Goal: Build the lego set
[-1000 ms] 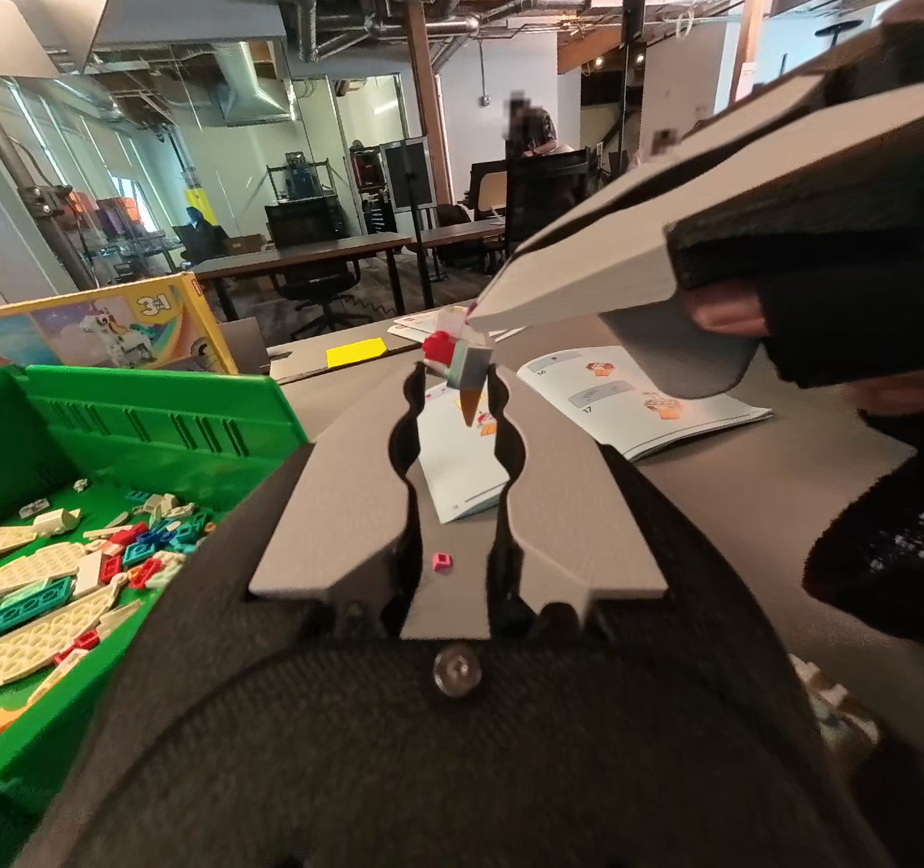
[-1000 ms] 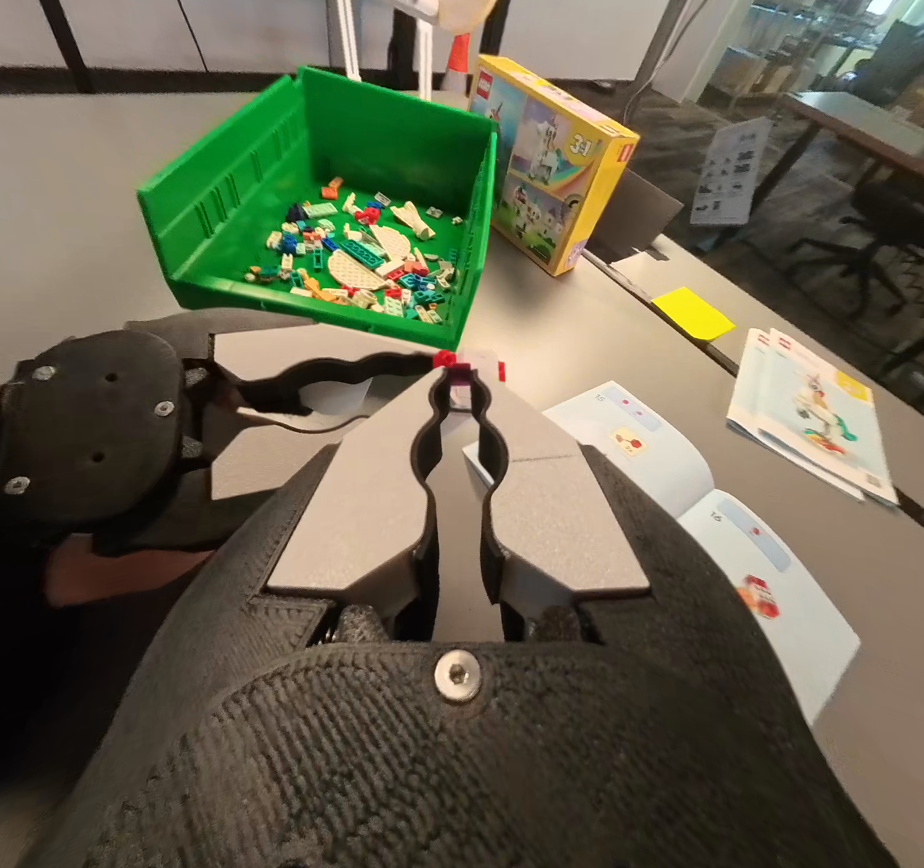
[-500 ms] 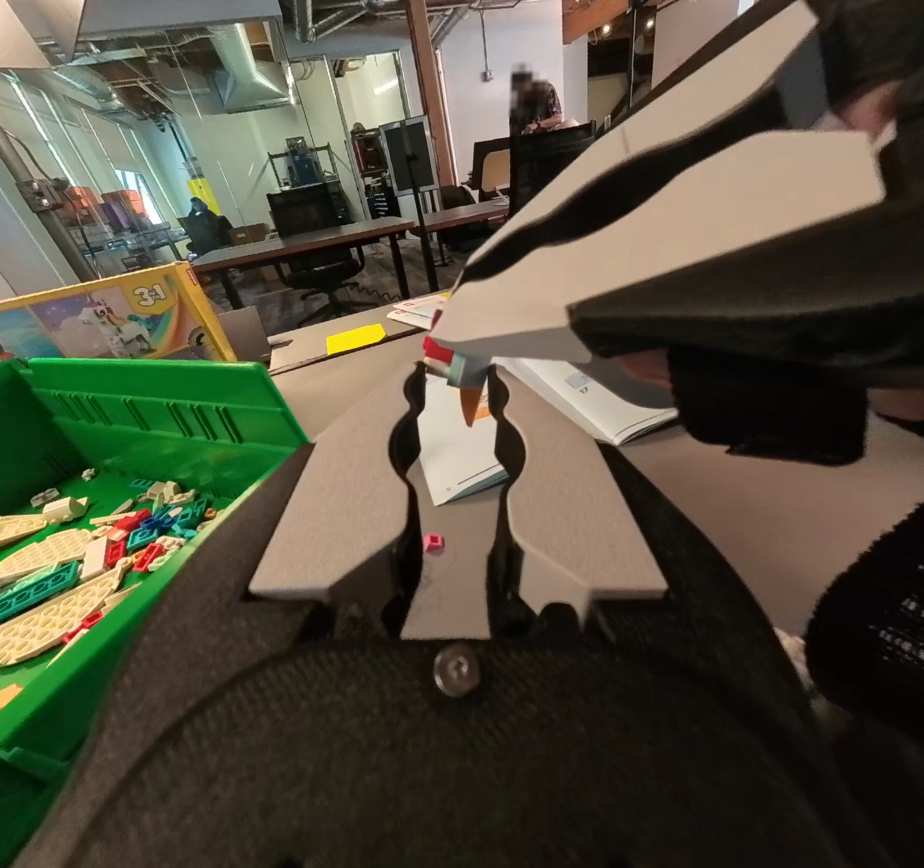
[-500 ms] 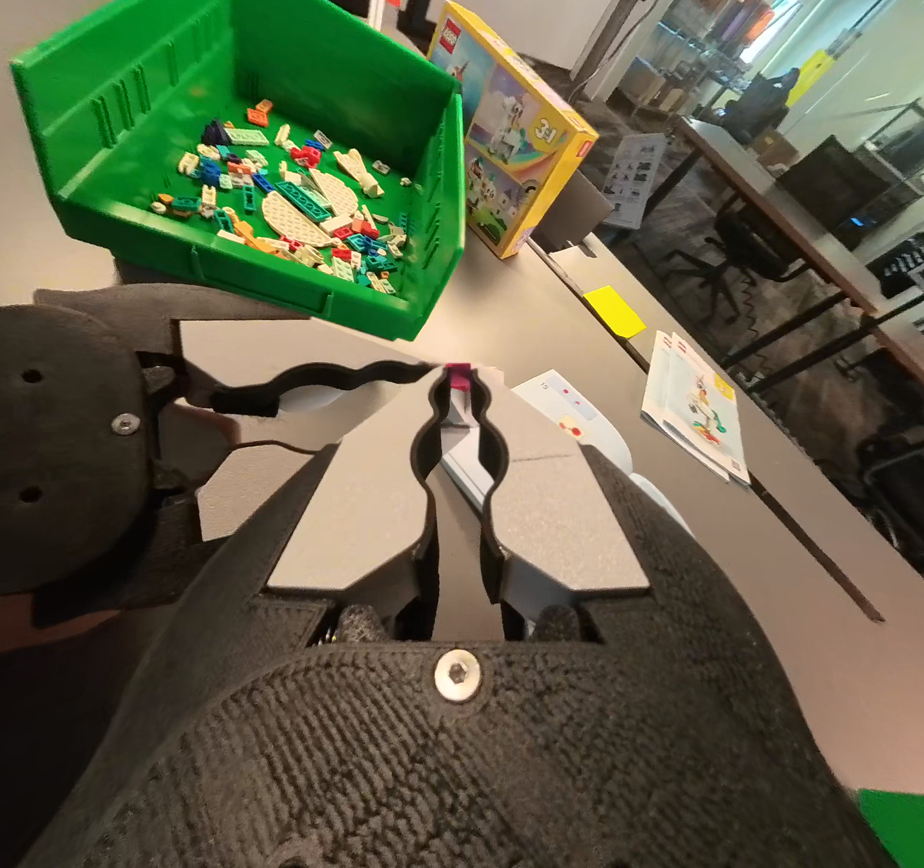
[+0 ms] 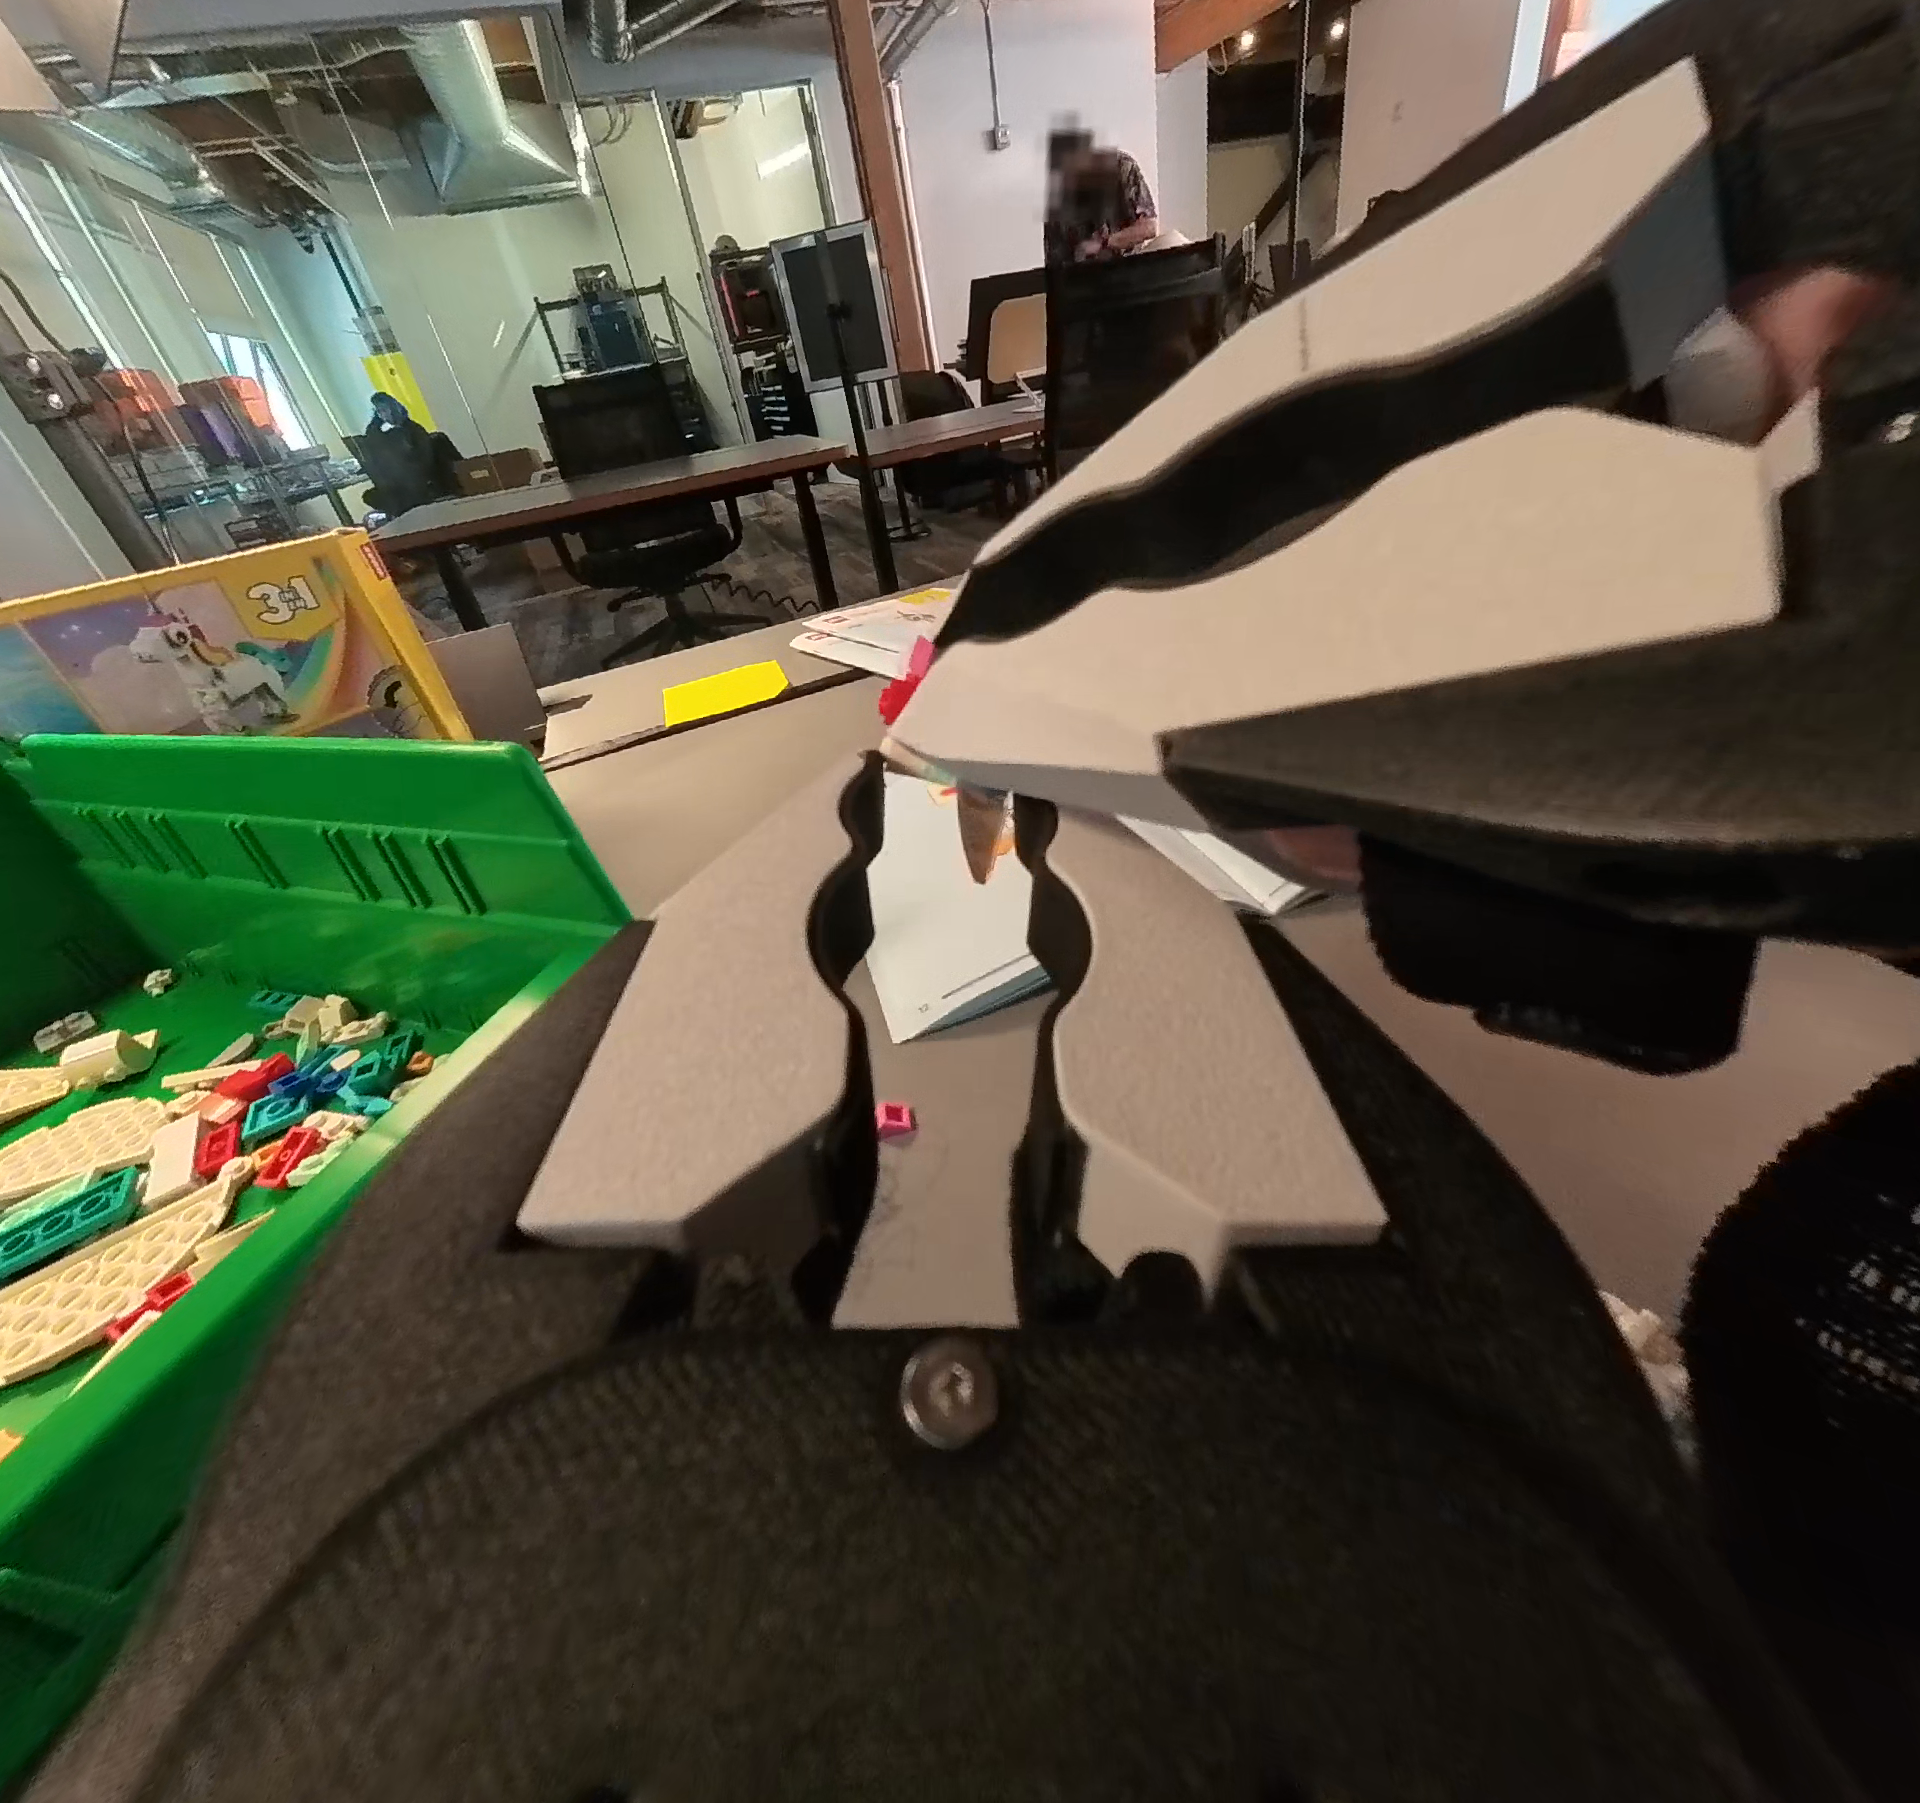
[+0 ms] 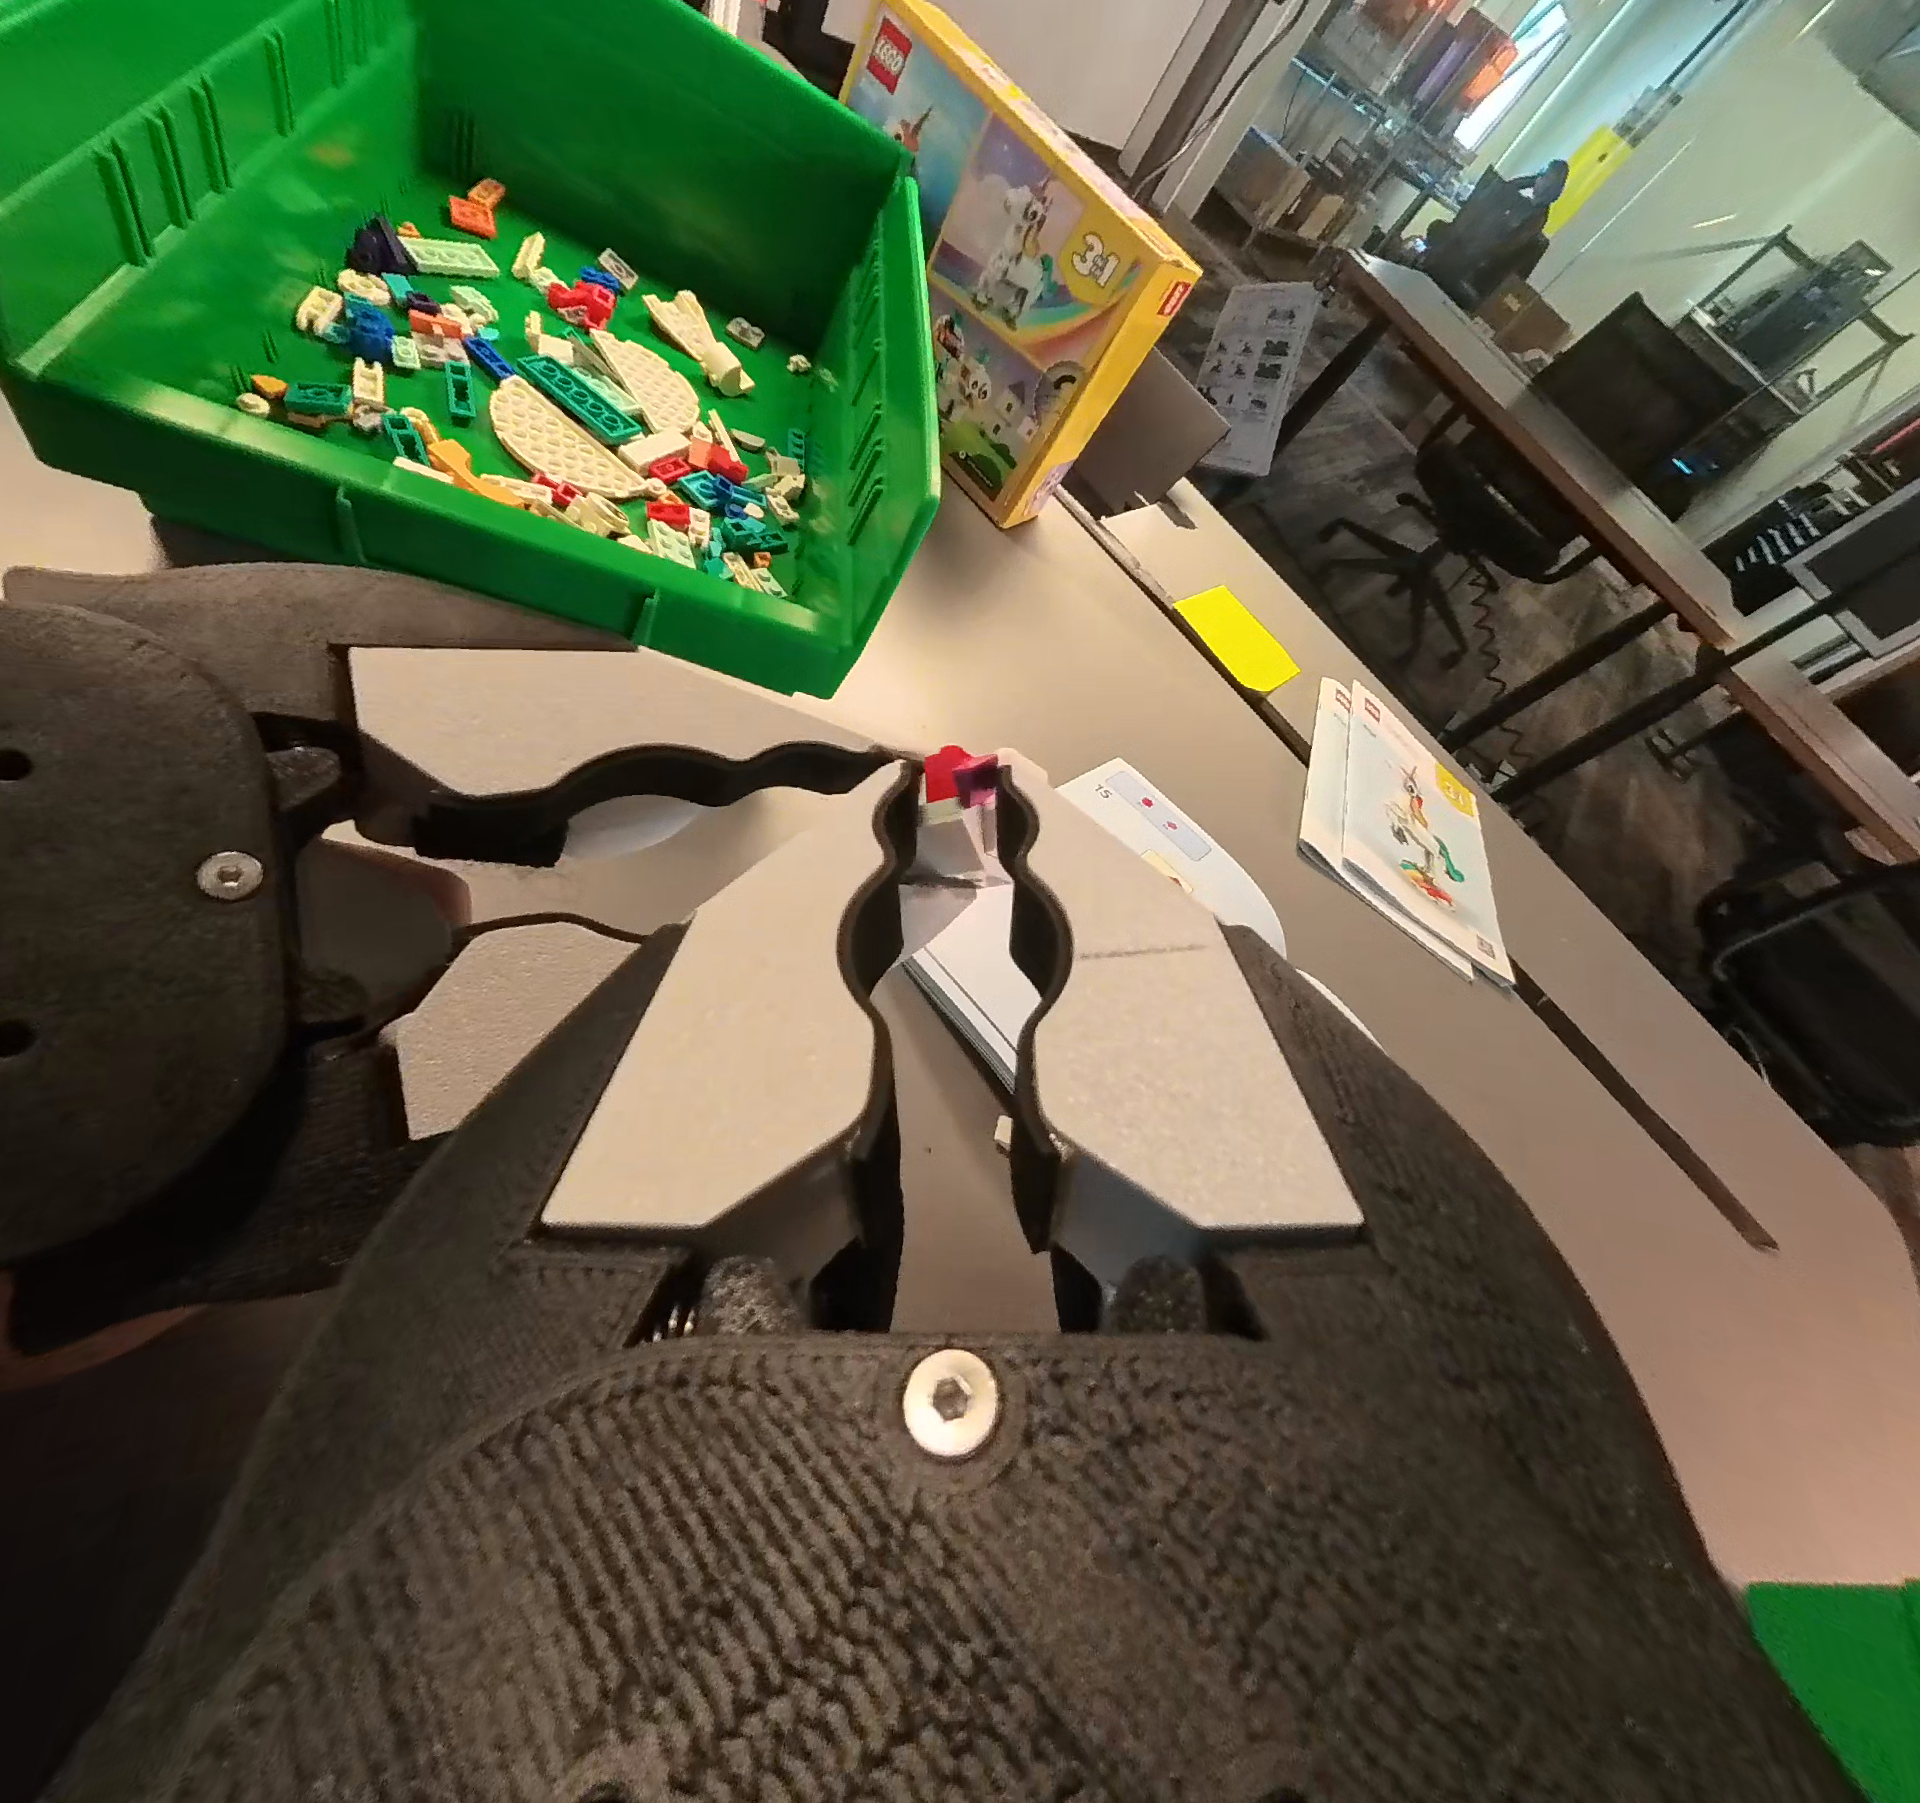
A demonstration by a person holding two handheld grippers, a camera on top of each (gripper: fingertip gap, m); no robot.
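In the left wrist view my left gripper (image 5: 948, 779) is shut on a small lego assembly (image 5: 977, 834) with an orange cone tip and a red piece (image 5: 896, 699) on top. My right gripper (image 5: 938, 660) comes in from the right, shut on a small magenta piece (image 5: 921, 657), tip to tip with the left one. In the right wrist view my right gripper (image 6: 958, 779) holds the magenta piece (image 6: 979, 779) against the red piece (image 6: 943, 772). The left gripper (image 6: 896, 762) reaches in from the left. Both grippers are held above the table.
A green bin (image 5: 312, 818) (image 6: 665, 122) holds several loose bricks at the left. A yellow set box (image 5: 208, 652) (image 6: 1039, 299) stands behind it. An open instruction booklet (image 5: 956, 969) (image 6: 1143, 823) lies under the grippers, closed booklets (image 6: 1392, 818) farther right. A loose pink piece (image 5: 896, 1119) lies on the table. Only a small space, under 4 cm, lies between the two pairs of fingers.
The right gripper has rolled and lifted at its back end while its tip stayed at the left gripper's tip. The magenta piece has stayed pressed at the red piece.
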